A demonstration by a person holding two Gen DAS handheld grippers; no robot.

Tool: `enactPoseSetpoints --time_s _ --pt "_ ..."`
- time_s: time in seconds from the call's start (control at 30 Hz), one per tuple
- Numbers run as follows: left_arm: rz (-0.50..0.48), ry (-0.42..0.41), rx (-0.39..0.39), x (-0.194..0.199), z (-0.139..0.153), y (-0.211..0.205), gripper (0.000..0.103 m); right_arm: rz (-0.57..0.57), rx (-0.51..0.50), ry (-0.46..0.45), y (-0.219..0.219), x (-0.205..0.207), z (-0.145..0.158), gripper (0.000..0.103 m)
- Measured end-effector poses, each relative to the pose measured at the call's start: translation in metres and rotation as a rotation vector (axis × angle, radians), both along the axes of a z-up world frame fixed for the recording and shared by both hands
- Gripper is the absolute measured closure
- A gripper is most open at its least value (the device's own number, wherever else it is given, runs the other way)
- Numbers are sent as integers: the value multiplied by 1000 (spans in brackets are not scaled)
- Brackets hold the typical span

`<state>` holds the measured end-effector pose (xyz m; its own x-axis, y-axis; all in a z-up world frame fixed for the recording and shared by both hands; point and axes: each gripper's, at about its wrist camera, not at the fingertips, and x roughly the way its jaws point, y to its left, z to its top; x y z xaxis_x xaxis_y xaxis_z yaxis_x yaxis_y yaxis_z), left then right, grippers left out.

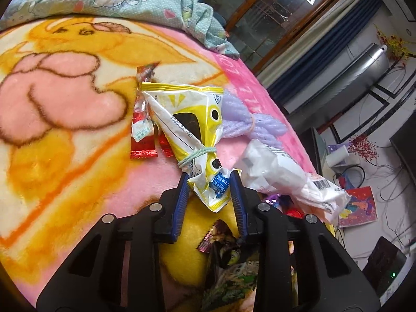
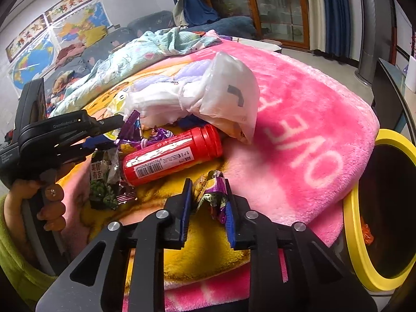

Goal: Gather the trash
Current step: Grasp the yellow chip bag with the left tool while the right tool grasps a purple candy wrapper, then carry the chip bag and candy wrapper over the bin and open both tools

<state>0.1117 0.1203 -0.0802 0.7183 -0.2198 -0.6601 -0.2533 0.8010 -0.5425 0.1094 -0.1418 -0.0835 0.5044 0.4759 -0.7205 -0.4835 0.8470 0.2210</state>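
Both grippers have closed on litter lying on the bed. Left gripper (image 1: 209, 182): its blue pads pinch the lower corner of a yellow-and-white snack bag (image 1: 187, 119) that is cinched with a pale green hair tie (image 1: 197, 153); taking it by the free tail below the tie looks like a way to lift the whole bag without it slipping. Right gripper (image 2: 208, 195): its pads press on a crumpled purple-and-gold foil wrapper (image 2: 212, 195), a small piece that needs the tips squeezed close together.

More trash waits on the pink and yellow blanket (image 2: 299, 119): a red plastic bottle (image 2: 171, 154) lying on its side, a white plastic bag (image 2: 223, 98) tied at the neck, a green-bean snack packet (image 2: 102, 182), and red candy wrappers (image 1: 143, 130) just beside the snack bag. A yellow-rimmed bin (image 2: 357, 234) stands at the bed's edge near the right gripper, already holding something orange, so it is likely where both catches go.
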Motion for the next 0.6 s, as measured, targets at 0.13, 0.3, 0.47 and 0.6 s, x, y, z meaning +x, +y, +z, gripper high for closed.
enactPoseSetpoints --time_s 0.13,0.3,0.47,0.6 --pt "-21 -26 12 -1 7 -5 86 17 12 -19 0 -2 7 92" --pt "-24 -76 41 -4 22 -10 87 14 29 -46 -4 -3 17 92" --pt "-19 -146 73 -11 44 -11 87 16 55 -62 -10 -4 27 92" --pt "-21 -194 81 -17 59 -12 87 9 72 -73 -15 -6 35 92"
